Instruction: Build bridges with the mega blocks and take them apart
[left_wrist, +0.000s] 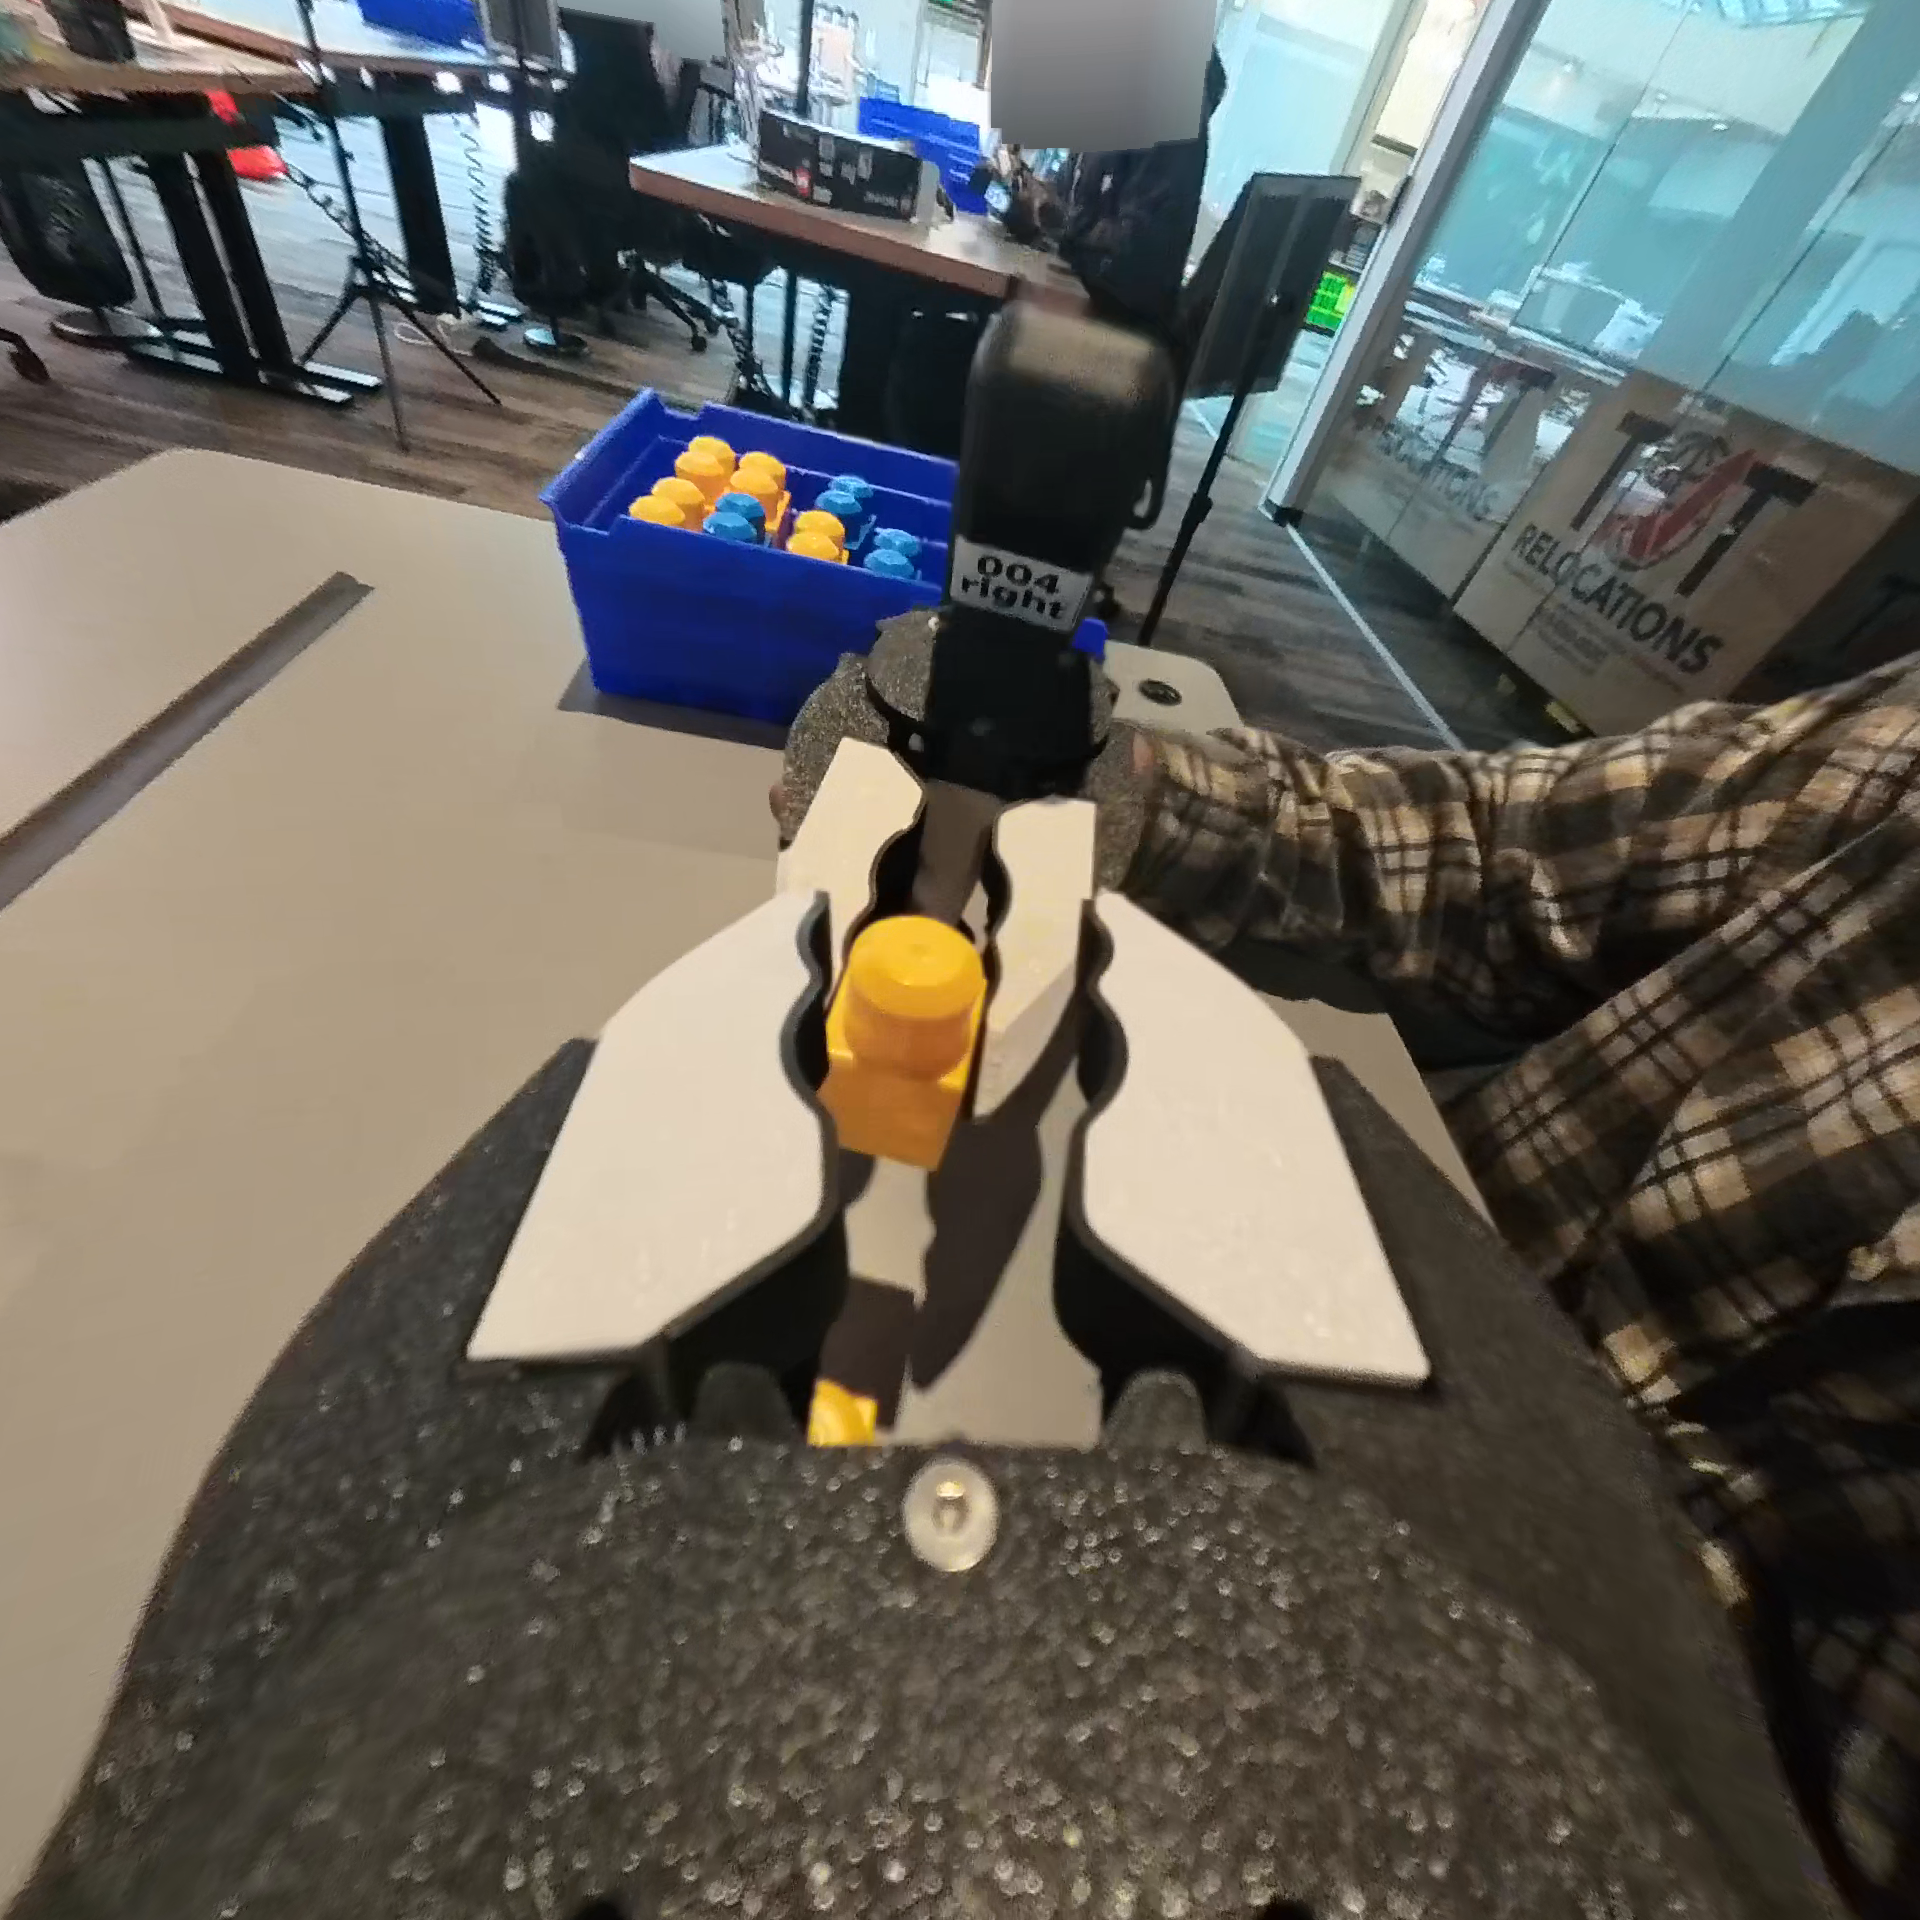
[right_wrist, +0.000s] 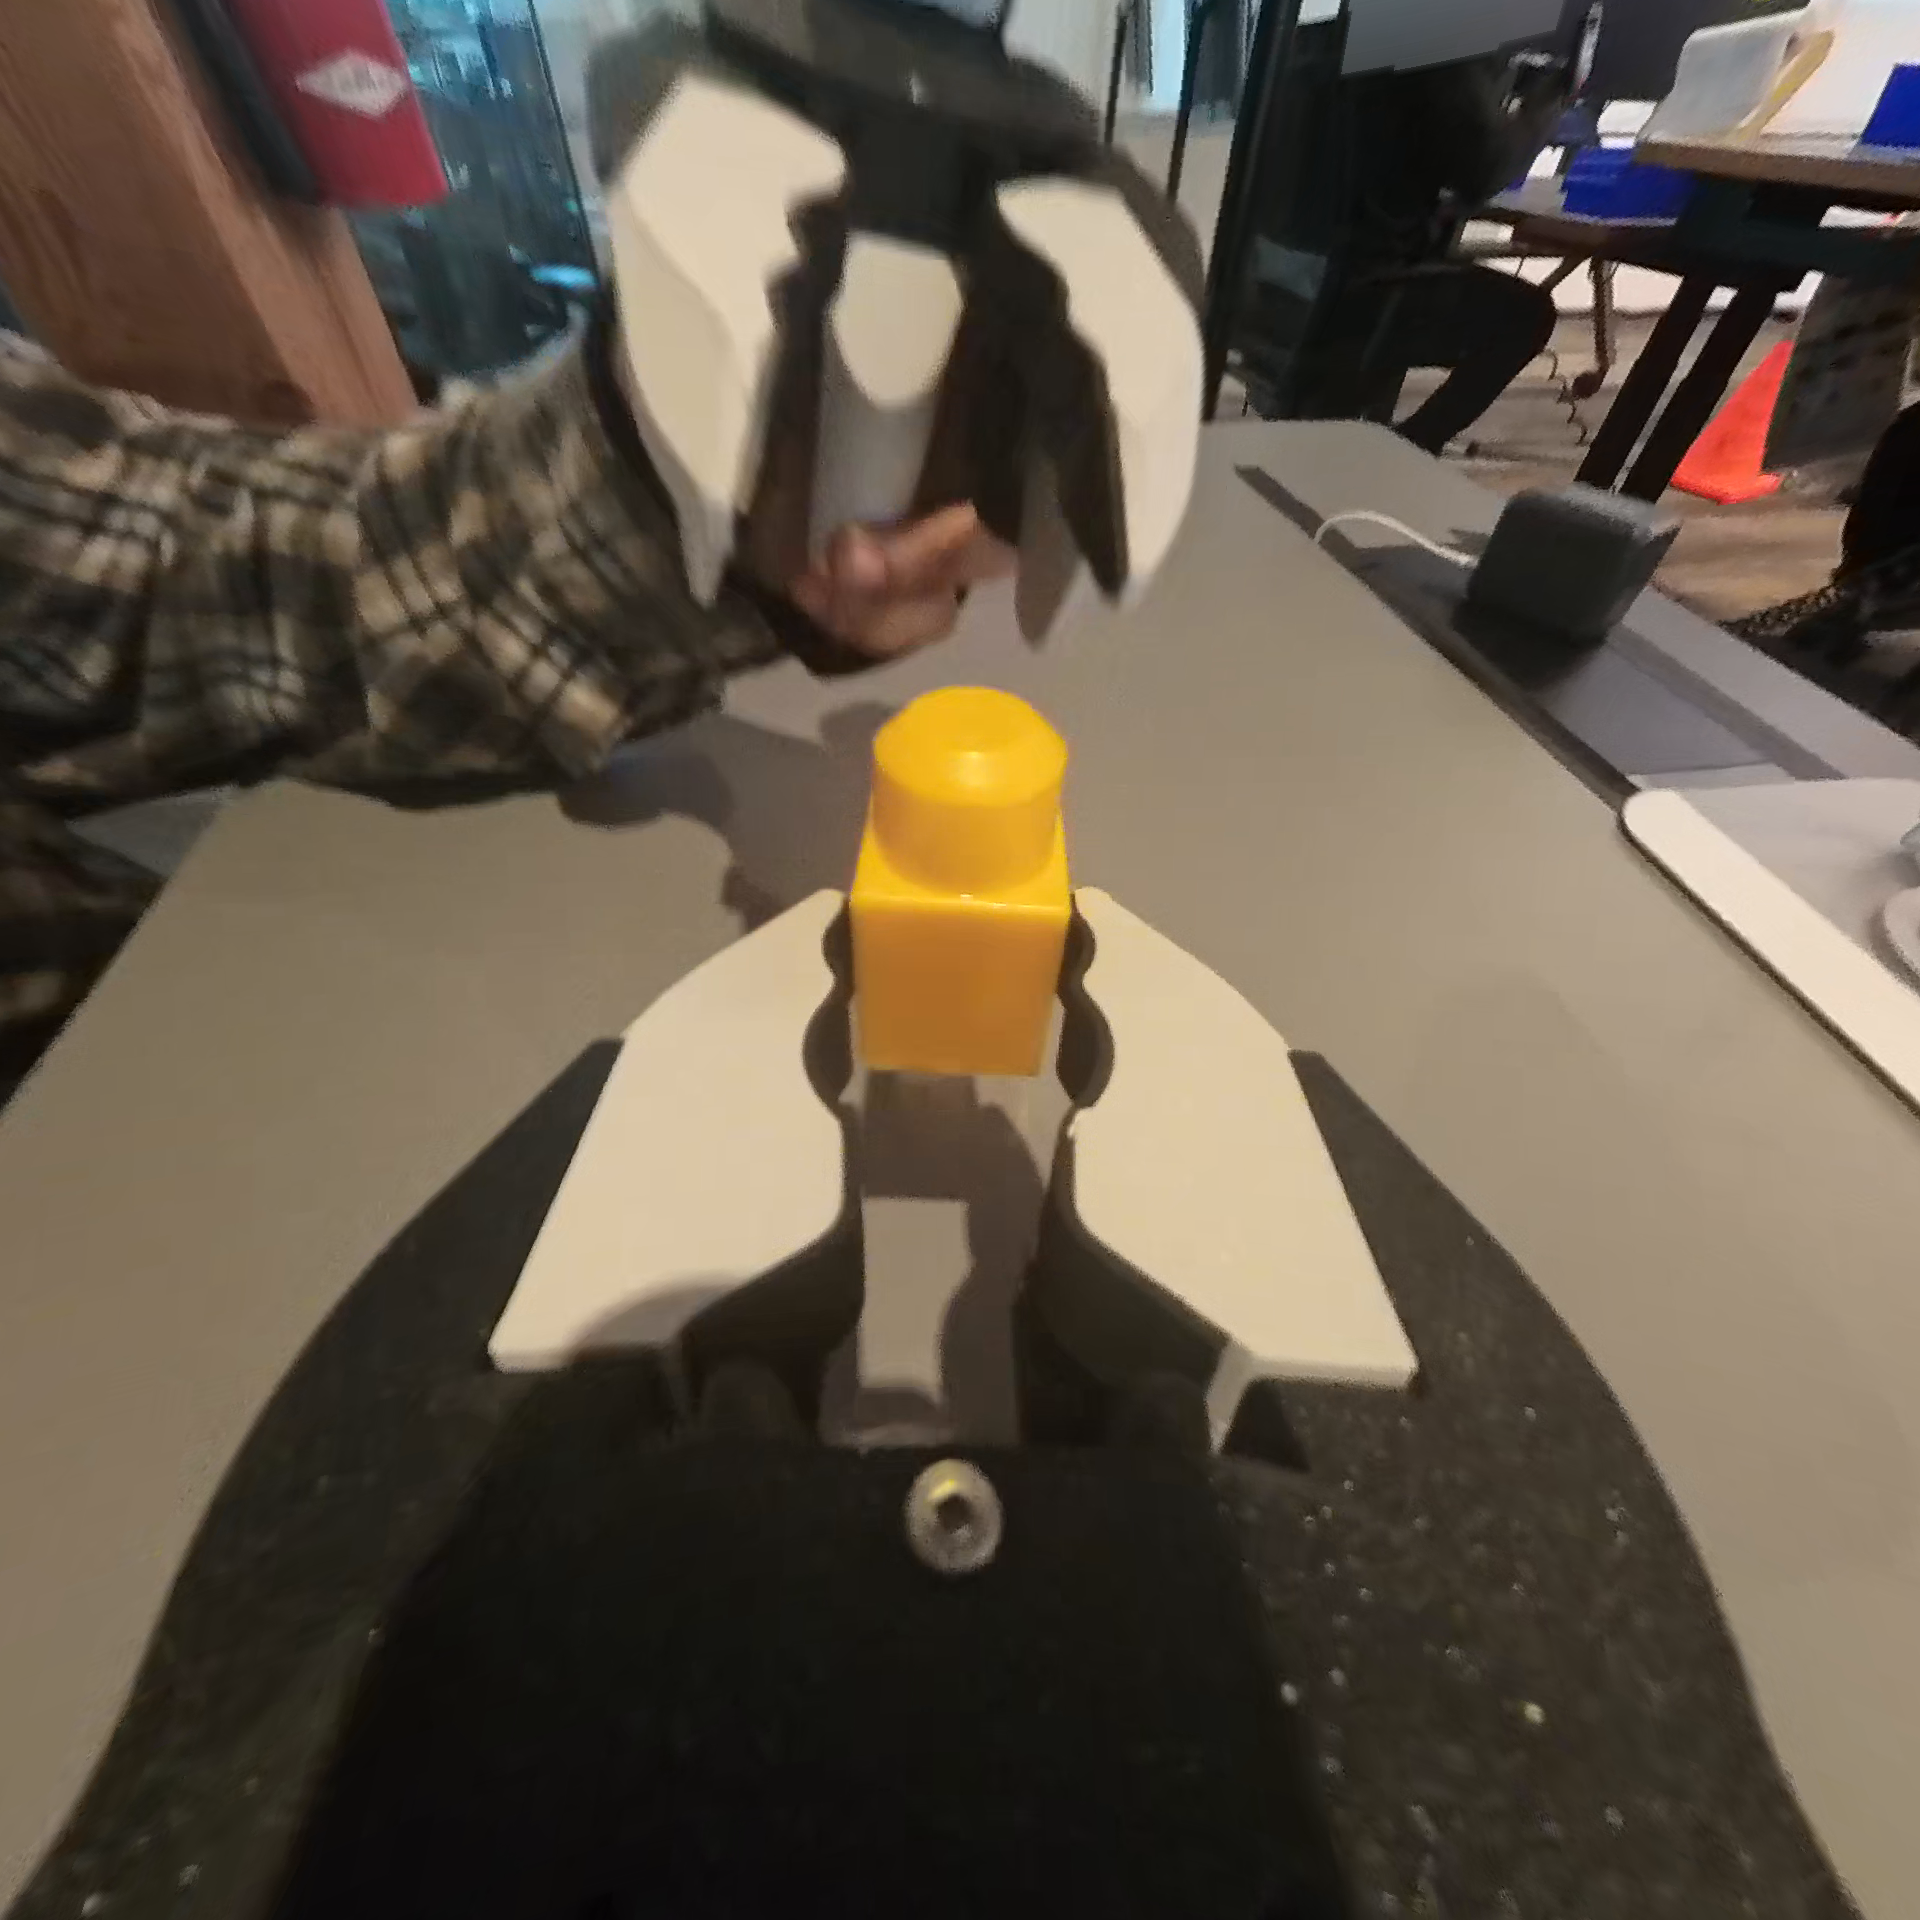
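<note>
Facing grippers crowding the table (left_wrist: 260, 935) middle, yellow block (right_wrist: 958, 935) sitting between them, blue bin (left_wrist: 727, 623) blocking the far edge, bare grey surface lying open leftward.

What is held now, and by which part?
The right gripper holds a yellow block by its square body's two sides; the knob is free.

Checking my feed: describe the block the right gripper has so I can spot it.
Over the grey table, away from the blue bin at its edge, the right gripper is closed on a yellow block. It stands upright with one round stud, gripped by its sides, unlike the yellow and blue blocks sitting in the bin.
</note>
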